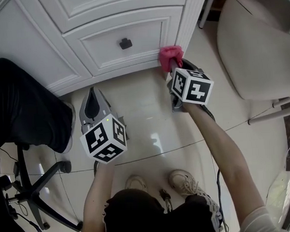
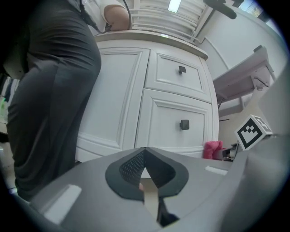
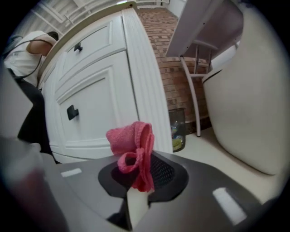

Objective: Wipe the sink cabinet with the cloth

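Head view first: we've got the right gripper (image 1: 175, 72) down low at the sink cabinet (image 1: 106, 23). The pink cloth (image 1: 171, 54) looks to be up against the foot of its corner post, just above the floor (image 1: 150, 132), which we reckon is the patch being wiped. The left gripper (image 1: 92, 94) hangs well apart, out of the way. Left gripper view: its jaws are closed together on nothing and face the lower drawer (image 2: 176, 122). Right gripper view: the jaws pinch the cloth's tail, so the bunched wad sticks out free to rub.
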`<state>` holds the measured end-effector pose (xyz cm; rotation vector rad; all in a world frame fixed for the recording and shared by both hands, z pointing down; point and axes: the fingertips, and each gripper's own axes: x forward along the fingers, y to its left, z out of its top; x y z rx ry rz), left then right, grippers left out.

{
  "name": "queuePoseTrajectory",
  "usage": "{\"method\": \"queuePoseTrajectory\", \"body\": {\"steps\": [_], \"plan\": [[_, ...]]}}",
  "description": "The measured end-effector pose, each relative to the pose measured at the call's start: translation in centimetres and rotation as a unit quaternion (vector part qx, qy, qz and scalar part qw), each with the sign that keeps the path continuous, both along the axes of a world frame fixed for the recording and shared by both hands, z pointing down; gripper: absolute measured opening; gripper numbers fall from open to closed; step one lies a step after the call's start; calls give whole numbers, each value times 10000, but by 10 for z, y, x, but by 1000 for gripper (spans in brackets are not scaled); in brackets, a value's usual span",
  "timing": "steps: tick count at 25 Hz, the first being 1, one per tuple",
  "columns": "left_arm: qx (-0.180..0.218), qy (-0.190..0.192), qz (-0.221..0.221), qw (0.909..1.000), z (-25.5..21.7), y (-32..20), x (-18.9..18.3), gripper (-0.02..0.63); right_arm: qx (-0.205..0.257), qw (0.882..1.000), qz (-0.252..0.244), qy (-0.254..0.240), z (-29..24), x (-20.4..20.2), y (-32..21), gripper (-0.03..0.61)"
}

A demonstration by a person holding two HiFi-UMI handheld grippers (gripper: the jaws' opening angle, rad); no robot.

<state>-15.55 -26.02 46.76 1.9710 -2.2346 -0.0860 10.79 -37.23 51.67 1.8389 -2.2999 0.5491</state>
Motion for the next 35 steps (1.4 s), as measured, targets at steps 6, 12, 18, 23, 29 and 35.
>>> {"method": "queuePoseTrajectory", "body": {"steps": [6, 12, 18, 23, 29, 35], "plan": [[161, -37, 26, 9999, -23, -3, 7, 15, 51, 9997, -33, 216, -18, 11, 11, 51], [574, 56, 449, 9973, -112, -3, 32, 15, 707, 9942, -312, -747, -127, -25, 39, 51], [280, 848, 1774, 9801, -232, 39, 87, 15, 1129, 9758, -536, -1797, -278, -59, 131, 51], [363, 306, 1820, 9821, -262, 116, 106, 15, 1043, 9838, -545, -1353, -299, -71, 195, 51], [645, 391, 1763, 9814, -275, 153, 102, 15, 1312, 9851, -546, -972, -306, -69, 247, 49], [650, -137, 1823, 9810, -280, 168, 115, 15, 1254, 9869, -675, -761, -299, -74, 262, 49]]}}
